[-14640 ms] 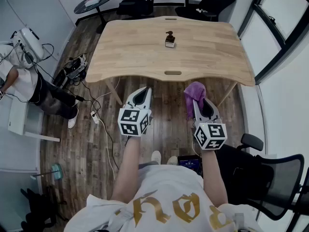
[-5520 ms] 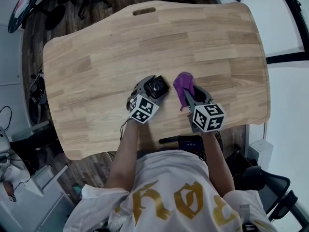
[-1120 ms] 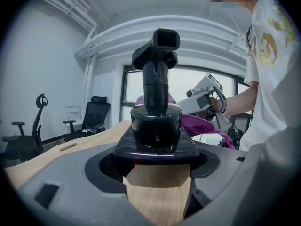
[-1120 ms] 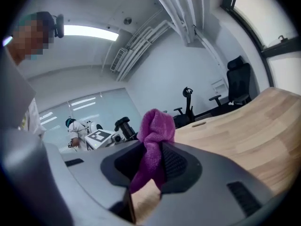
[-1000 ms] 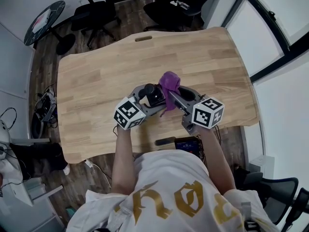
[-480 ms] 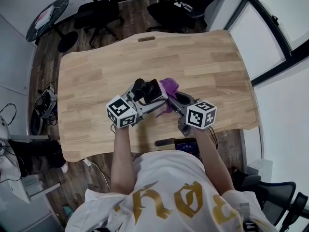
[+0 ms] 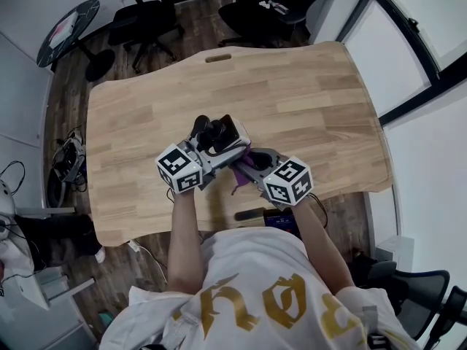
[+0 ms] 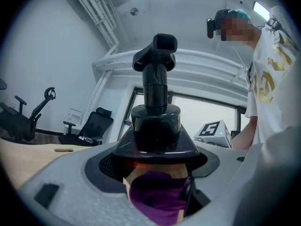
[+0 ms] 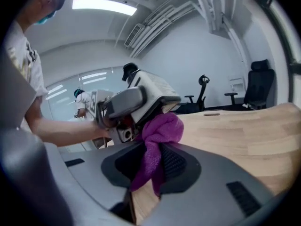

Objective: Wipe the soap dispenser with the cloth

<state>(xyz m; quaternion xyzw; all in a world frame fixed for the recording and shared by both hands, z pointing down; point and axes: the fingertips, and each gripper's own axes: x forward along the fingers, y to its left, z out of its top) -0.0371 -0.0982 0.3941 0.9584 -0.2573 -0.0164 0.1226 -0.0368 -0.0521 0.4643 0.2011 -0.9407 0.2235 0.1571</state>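
My left gripper (image 7: 221, 143) is shut on the soap dispenser (image 7: 217, 133), a dark bottle with a black pump head (image 8: 156, 55), and holds it lifted and tilted above the wooden table (image 7: 314, 86). The purple cloth (image 7: 244, 169) is pinched in my right gripper (image 7: 246, 165), which is shut on it. The cloth presses against the bottle's lower end, below the left jaws. In the left gripper view the cloth (image 8: 157, 197) covers the bottle's base. From the right gripper view the cloth (image 9: 157, 135) bunches up against the left gripper (image 9: 134, 102).
Black office chairs (image 7: 146, 20) stand beyond the table's far edge, and a round side table (image 7: 69, 24) at the far left. A dark device (image 7: 281, 217) sits by the near table edge. Cables (image 7: 69, 159) lie on the floor at the left.
The right gripper has drawn the cloth from the dispenser's right side down under its base, closer to me. The left gripper has tipped the dispenser a little further left.
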